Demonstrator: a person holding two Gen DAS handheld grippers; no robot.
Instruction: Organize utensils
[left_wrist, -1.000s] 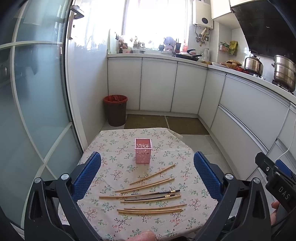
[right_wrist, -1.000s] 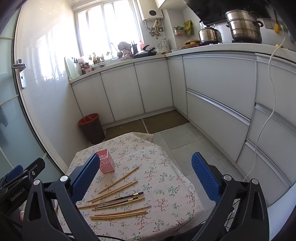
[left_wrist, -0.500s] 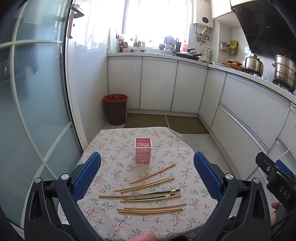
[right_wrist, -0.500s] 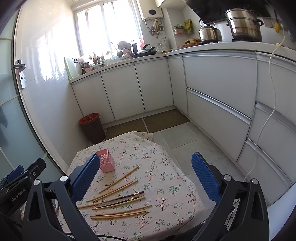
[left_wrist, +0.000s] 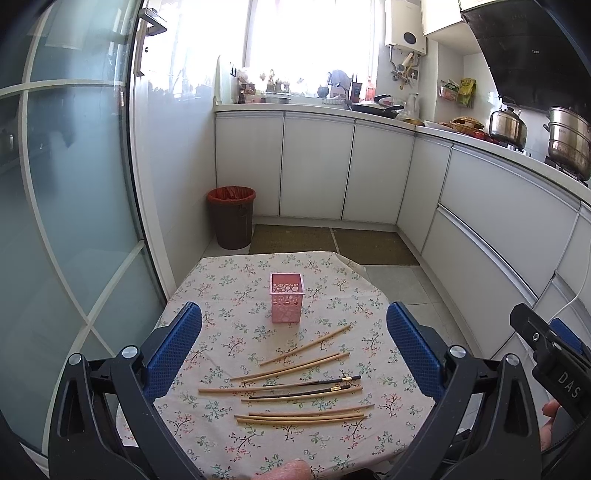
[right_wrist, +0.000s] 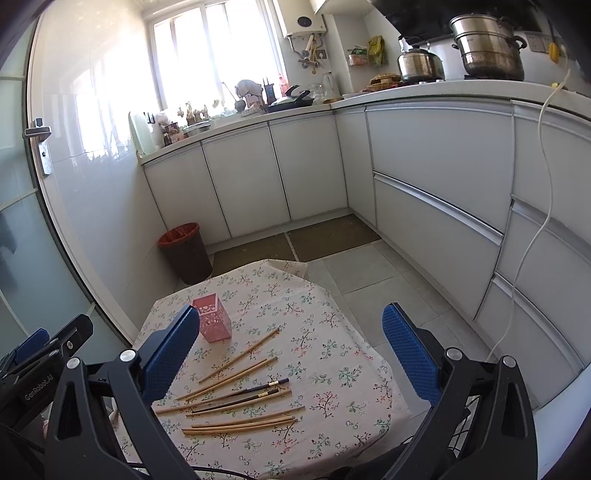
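A pink perforated holder (left_wrist: 286, 302) (right_wrist: 214, 322) stands upright on the floral tablecloth (left_wrist: 221, 332) (right_wrist: 332, 332), with nothing showing inside. Several wooden chopsticks (left_wrist: 301, 417) (right_wrist: 238, 424) and two dark chopsticks (left_wrist: 312, 387) (right_wrist: 251, 397) lie scattered on the cloth in front of it. My left gripper (left_wrist: 293, 345) hovers open above the near side of the table, holding nothing. My right gripper (right_wrist: 291, 347) is open too, high over the table's right part, its left pad close beside the holder in the right wrist view.
A brown bin with a red liner (left_wrist: 231, 216) (right_wrist: 184, 253) stands on the floor beyond the table. White cabinets (left_wrist: 314, 166) run along the back and right. A glass door (left_wrist: 74, 221) is close on the left. Pots (right_wrist: 487, 48) sit on the counter.
Both views have shifted very slightly; the chopsticks and holder lie as before, and both grippers stay open.
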